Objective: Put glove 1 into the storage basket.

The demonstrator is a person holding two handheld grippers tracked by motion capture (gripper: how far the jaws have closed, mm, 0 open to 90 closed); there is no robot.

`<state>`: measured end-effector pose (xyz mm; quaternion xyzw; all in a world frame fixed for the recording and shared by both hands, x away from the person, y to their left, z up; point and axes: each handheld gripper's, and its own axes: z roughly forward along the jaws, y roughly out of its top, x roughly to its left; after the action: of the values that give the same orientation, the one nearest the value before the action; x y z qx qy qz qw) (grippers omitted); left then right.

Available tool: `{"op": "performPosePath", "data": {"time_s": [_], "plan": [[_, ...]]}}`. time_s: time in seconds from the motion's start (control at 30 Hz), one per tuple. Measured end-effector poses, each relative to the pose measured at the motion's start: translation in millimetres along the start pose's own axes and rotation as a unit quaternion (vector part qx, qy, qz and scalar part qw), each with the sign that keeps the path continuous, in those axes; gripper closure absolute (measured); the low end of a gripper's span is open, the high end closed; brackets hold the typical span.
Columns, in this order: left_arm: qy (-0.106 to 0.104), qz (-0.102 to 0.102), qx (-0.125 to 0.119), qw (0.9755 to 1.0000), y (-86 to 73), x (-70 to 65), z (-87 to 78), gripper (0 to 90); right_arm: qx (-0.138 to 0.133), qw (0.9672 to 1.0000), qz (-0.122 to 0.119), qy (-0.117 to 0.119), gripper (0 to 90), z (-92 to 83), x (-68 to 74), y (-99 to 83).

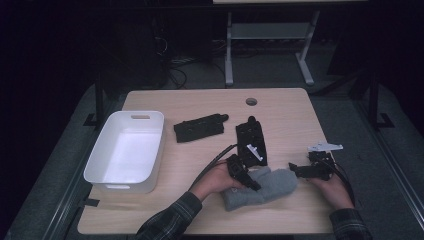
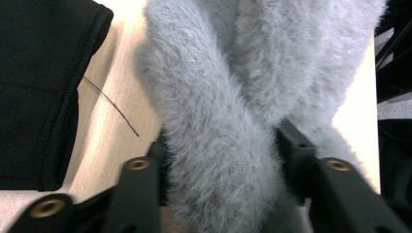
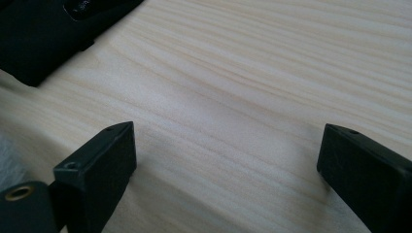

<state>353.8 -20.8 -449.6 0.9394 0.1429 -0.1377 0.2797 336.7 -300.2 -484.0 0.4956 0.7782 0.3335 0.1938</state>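
A fuzzy grey mitten [image 1: 260, 187] lies on the wooden table [image 1: 210, 107] near the front edge. My left gripper [image 1: 247, 176] rests over its left part, and in the left gripper view both jaws press into a fold of the grey mitten [image 2: 228, 121], shut on it. Just right of the mitten, my right gripper [image 1: 296, 170] hovers low over bare wood. In the right gripper view its jaws stand wide apart with nothing between them [image 3: 226, 155].
A white plastic bin [image 1: 127, 150] stands at the table's left. Two black flat items lie mid-table: one [image 1: 199, 127] left of centre, another [image 1: 251, 141] just behind the mitten. A cable hole [image 1: 251, 101] sits near the far edge.
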Motion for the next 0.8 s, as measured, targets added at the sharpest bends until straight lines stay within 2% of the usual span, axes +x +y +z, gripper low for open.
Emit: {"op": "performPosePath", "data": {"time_s": [0.2,0.3,0.37,0.47,0.57,0.63,0.8], "plan": [[0.01,-0.003,0.001,0.9999,1.5,-4.1,-4.0,69.7,0.0,1.0,0.0,0.0,6.8,-0.1,0.1,-0.1],[0.017,-0.01,-0.008,0.9998,1.5,-5.8,-7.0,73.1,0.0,1.0,0.0,0.0,6.8,-0.1,0.1,-0.1],[0.017,-0.014,-0.011,0.9997,1.2,-6.0,-9.7,74.3,0.0,1.0,0.0,0.0,6.8,-0.1,0.1,-0.1],[0.019,-0.005,-0.015,0.9997,1.4,-7.5,-14.3,75.4,0.0,1.0,0.0,0.0,6.8,-0.2,0.0,0.0],[0.022,-0.008,-0.024,0.9994,1.6,-11.4,-17.1,76.0,0.001,1.0,-0.001,0.0,6.8,-0.3,-0.1,-0.2],[0.022,-0.001,-0.026,0.9994,2.0,-13.6,-20.4,76.3,0.001,1.0,-0.001,0.0,6.8,-0.3,-0.1,-0.2],[0.026,0.0,-0.038,0.9989,2.9,-17.4,-31.0,76.7,0.0,1.0,-0.001,0.0,6.8,-0.3,-0.1,-0.2]]}}
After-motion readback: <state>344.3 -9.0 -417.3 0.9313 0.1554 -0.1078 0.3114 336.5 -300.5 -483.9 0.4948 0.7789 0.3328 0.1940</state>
